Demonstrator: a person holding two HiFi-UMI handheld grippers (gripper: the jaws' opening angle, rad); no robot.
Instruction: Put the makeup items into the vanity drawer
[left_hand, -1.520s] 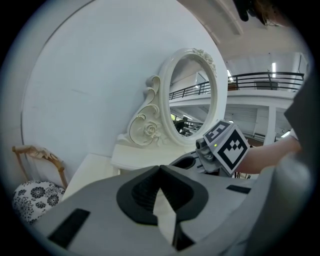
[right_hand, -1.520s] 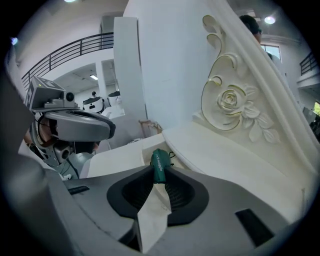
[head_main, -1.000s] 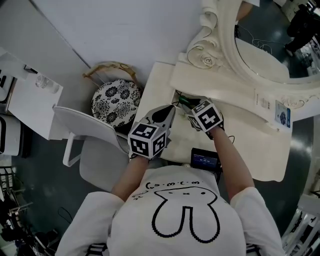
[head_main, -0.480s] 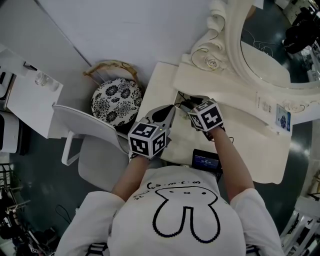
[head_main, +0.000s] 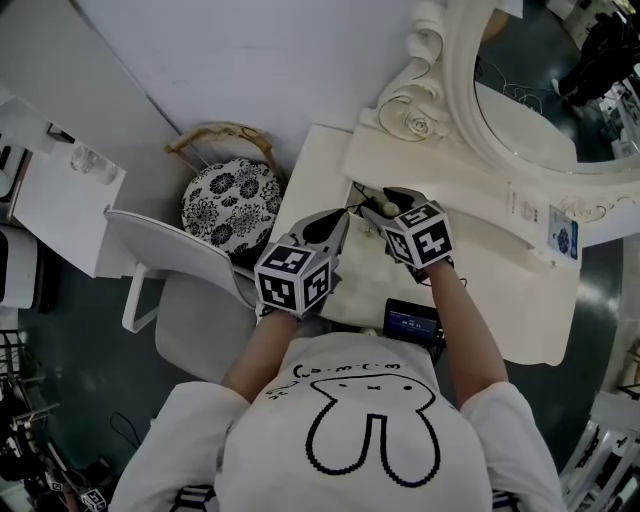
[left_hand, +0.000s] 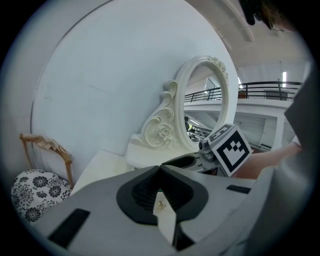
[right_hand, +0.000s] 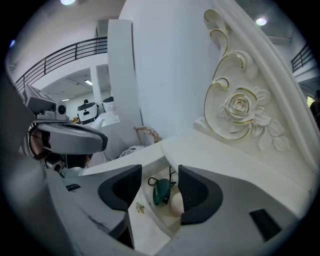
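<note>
Left gripper view first: the left gripper (left_hand: 160, 170) has its fingertips pressed together at the tips, and afaict nothing is pinched between them. Just under and behind those tips you can see the white drawer front (left_hand: 166, 222) w/ its tiny gold knob (left_hand: 160, 204). It's near the fingers, but I can't tell if it's touching them.

Moving right, the drawer (right_hand: 161, 218) is pulled out and sits directly below the right gripper (right_hand: 159, 175). That gripper's jaws have just been opening and now stand wide apart. Looking down through the gap, a green item (right_hand: 161, 191) w/ thin black wire loops lies on the drawer floor, and a pale egg-shaped sponge (right_hand: 177, 204) is right beside it, closer to the right-hand pad. Neither pad is pressing on either one, so both are let go and resting inside the drawer, beneath the fingers.

Progress, imo: at least 2 makeup bits are already in, so the drop-off part looks mostly done. On the vanity top (head_main: 500, 290) I can't make out any more loose makeup. There's only a dark gadget (head_main: 410, 322) w/ a lit screen well back from the fingertips, toward the person, prob not makeup. What's left is probably just pushing the drawer shut, unless more items are sitting out of frame.
</note>
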